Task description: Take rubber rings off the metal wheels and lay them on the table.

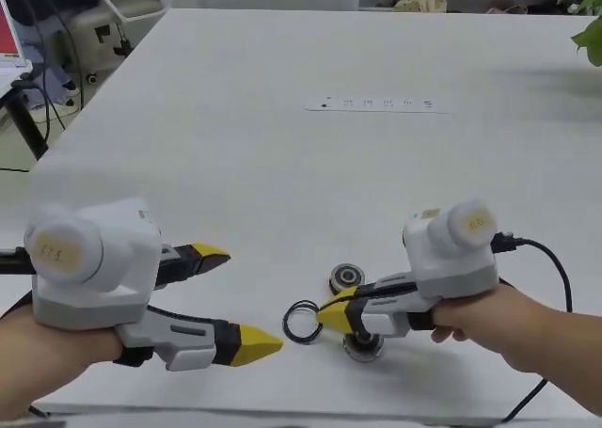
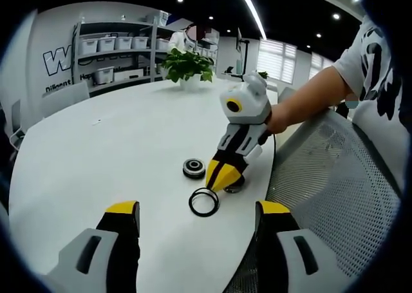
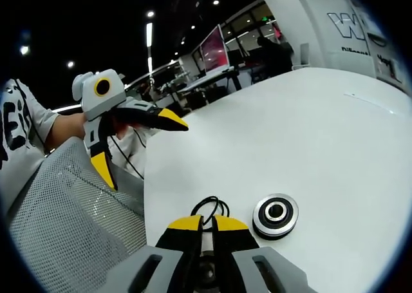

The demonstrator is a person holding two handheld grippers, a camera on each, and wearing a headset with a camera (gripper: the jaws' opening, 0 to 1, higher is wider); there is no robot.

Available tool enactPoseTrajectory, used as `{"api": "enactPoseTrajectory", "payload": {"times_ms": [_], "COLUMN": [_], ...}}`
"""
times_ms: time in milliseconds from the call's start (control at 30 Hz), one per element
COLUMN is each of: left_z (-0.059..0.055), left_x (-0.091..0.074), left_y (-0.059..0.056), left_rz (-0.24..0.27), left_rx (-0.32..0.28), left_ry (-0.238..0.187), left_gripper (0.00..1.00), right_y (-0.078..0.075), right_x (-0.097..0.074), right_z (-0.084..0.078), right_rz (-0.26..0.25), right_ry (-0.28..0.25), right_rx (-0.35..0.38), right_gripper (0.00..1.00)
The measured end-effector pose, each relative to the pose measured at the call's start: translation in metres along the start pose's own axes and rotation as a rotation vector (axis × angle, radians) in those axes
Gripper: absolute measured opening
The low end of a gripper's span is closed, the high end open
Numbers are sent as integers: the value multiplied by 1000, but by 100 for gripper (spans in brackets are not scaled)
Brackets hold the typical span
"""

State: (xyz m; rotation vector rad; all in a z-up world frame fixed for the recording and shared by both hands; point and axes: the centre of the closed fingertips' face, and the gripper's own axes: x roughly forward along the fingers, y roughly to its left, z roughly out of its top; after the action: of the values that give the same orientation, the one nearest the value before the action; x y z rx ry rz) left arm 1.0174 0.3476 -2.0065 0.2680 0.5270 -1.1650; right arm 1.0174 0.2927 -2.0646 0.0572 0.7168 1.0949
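The ring [image 1: 301, 322] is lying flat on the table [image 1: 282, 165], thin and black, near a dark-rimmed wheel [image 1: 346, 277]. A second wheel [image 1: 363, 345] is sitting half hidden under my right gripper [image 1: 329, 312]. Its jaws are resting together at the ring's edge; I cannot tell whether they are pinching it. My left gripper [image 1: 240, 298] is hovering level, jaws wide apart, by the table's near edge
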Motion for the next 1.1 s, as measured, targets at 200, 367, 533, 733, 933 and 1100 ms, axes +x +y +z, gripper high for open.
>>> {"api": "enactPoseTrajectory", "payload": {"times_ms": [200,367,533,733,933,1100], "left_z": [-1,0,0,1,3,6], "left_x": [1,2,3,4,6,10], "left_y": [0,-1,-1,1,4,10], "left_rz": [-2,-6,-10,-12,-11,-8], "left_rx": [7,8,10,14,18,19], "left_ry": [9,13,19,23,27,26], "left_gripper": [71,71,71,70,69,69], "right_y": [-2,-2,-4,-9,-16,-22], "right_x": [-1,-2,-6,-11,-17,-23], "right_z": [-2,-1,3,10,16,23], "right_rz": [-14,-14,-16,-28,-53,-74], "right_ry": [14,12,-6,-32,-58,-86], "right_rx": [-33,-33,-28,-26,-23,-18], "right_gripper": [6,8,9,12,13,14]}}
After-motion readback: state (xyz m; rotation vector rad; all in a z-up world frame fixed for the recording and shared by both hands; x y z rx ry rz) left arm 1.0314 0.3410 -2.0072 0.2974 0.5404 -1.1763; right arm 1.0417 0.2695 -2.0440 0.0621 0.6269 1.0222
